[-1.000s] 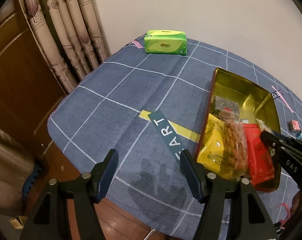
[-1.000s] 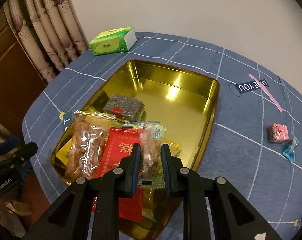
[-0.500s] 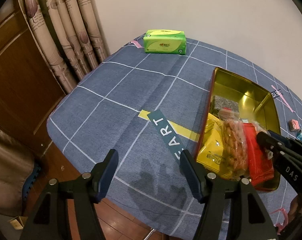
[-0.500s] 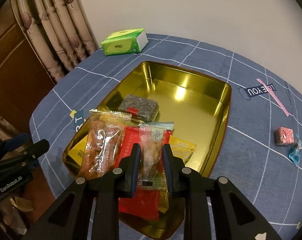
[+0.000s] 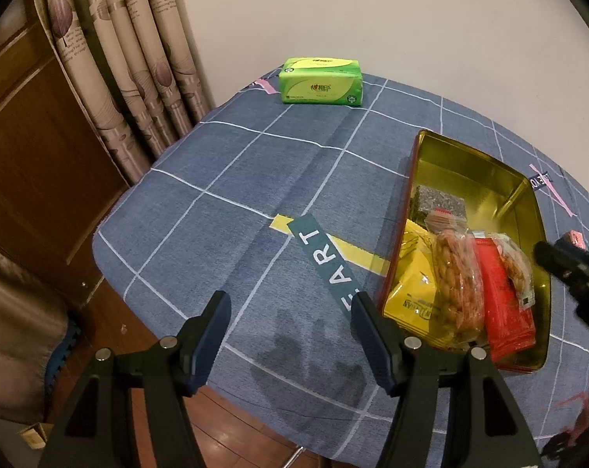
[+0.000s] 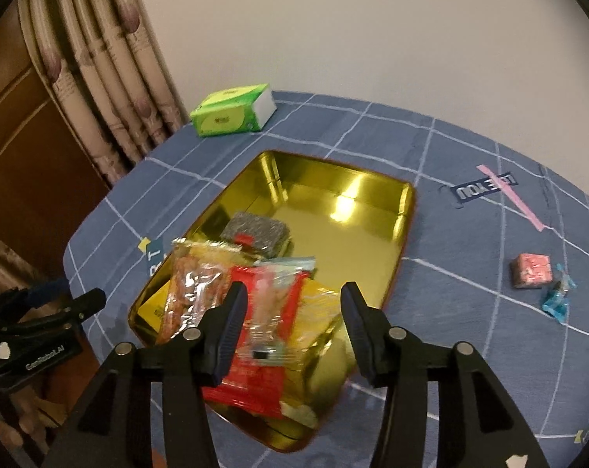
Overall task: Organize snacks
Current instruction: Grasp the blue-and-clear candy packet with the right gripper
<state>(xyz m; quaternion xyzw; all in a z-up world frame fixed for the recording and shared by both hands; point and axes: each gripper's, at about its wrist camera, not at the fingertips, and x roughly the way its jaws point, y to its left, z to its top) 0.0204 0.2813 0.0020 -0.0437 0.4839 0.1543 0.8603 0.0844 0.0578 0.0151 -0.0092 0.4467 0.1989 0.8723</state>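
Right tongs point(image 6: 290, 304) agape over lengthwise snack packet point(image 6: 269, 312)

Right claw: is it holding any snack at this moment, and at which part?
Nothing is held. The right claw is open above the clear snack packet lying in the gold tin.

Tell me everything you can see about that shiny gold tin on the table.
The gold tin is a shallow rectangular tray with rounded corners, apparently metal, mirror-bright inside and reddish outside. It lies flat and open on the blue checked tablecloth. Its far half is bare; the near half holds a grey packet, a clear nut bag, a red packet, a yellow packet and a small clear-wrapped snack. The open right gripper hovers above it.
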